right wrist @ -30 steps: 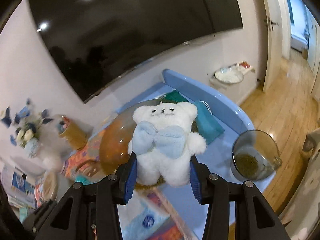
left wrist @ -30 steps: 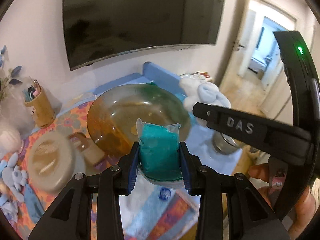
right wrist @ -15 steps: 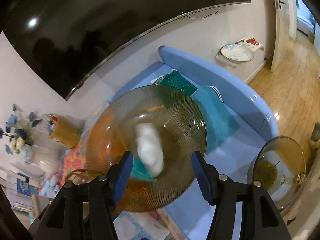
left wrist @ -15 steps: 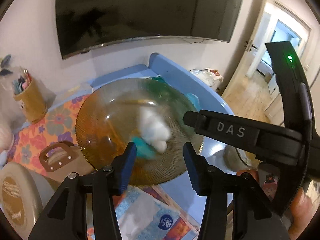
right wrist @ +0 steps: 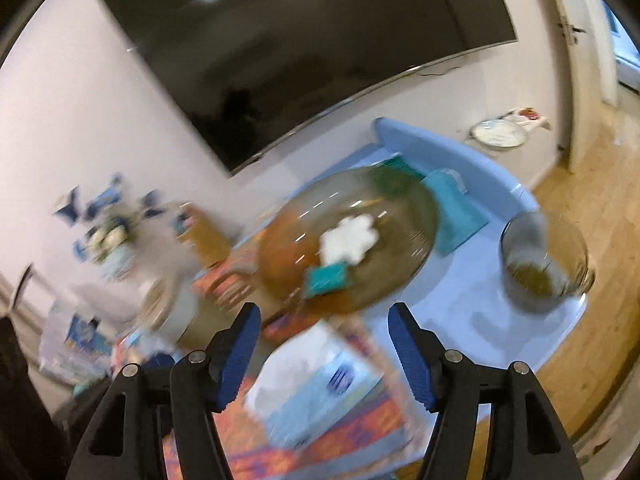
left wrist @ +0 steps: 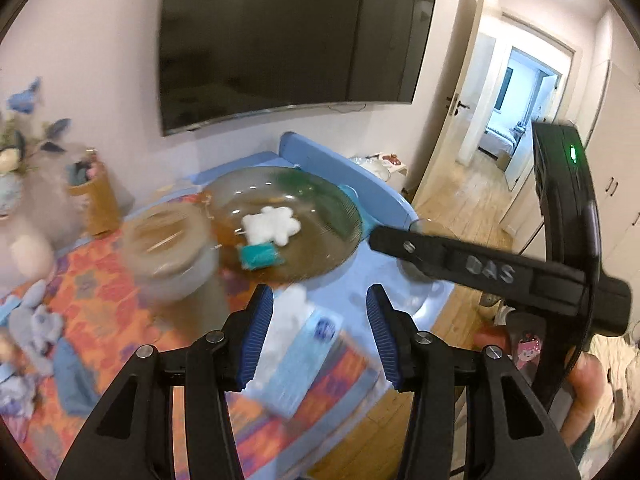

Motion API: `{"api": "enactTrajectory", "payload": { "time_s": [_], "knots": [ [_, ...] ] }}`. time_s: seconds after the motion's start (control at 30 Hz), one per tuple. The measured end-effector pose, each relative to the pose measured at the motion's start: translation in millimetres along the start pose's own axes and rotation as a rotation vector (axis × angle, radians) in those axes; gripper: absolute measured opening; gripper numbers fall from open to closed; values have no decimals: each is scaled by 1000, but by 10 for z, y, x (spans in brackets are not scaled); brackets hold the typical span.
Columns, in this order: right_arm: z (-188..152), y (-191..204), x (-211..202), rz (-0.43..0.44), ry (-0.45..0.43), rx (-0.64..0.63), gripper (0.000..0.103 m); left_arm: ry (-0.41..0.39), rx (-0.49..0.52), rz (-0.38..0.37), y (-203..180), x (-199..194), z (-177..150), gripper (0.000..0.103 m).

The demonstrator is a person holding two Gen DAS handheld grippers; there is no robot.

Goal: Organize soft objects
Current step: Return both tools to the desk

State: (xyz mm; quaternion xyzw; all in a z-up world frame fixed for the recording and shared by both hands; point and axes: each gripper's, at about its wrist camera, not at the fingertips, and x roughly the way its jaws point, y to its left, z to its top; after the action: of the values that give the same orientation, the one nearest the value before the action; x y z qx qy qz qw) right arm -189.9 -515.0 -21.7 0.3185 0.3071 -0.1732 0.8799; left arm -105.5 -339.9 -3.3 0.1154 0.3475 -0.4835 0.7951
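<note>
A white plush bear (left wrist: pixel 272 225) and a teal packet (left wrist: pixel 259 256) lie in the big amber glass bowl (left wrist: pixel 332 240) on the blue table. They also show in the right wrist view, the bear (right wrist: pixel 349 240) and packet (right wrist: pixel 327 278) in the bowl (right wrist: pixel 404 268). My left gripper (left wrist: pixel 320 332) is open and empty, above and in front of the bowl. My right gripper (right wrist: pixel 325 352) is open and empty, also in front of the bowl; its body (left wrist: pixel 492 276) crosses the left wrist view at right.
A tissue pack (left wrist: pixel 304 360) lies under both grippers on a floral cloth (left wrist: pixel 100 300). A lidded jar (left wrist: pixel 168 248) stands left of the bowl, a pen cup (left wrist: pixel 98 196) behind it. A glass pitcher (right wrist: pixel 540 264) stands at the table's right edge. Plush toys (left wrist: pixel 32 328) lie far left.
Both grippers opened and dropped the bear and the teal packet into the bowl, then drew back and up. The views are blurred from motion.
</note>
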Motion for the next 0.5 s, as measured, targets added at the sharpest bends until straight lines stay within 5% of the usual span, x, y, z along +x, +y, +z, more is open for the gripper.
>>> {"api": "enactTrajectory", "payload": {
  "time_s": [0.03, 0.1, 0.3, 0.5],
  "knots": [
    [-99, 73, -54, 13, -10, -17, 65, -16, 12, 4, 63, -135, -83, 72],
    [-310, 286, -154, 51, -20, -75, 65, -60, 20, 18, 250, -414, -274, 92],
    [-862, 1267, -199, 185, 15, -301, 65, -100, -50, 150, 1007, -1012, -722, 92],
    [-1252, 2283, 315, 261, 129, -497, 65, -119, -212, 333, 2122, -1667, -1110, 92]
  ]
}}
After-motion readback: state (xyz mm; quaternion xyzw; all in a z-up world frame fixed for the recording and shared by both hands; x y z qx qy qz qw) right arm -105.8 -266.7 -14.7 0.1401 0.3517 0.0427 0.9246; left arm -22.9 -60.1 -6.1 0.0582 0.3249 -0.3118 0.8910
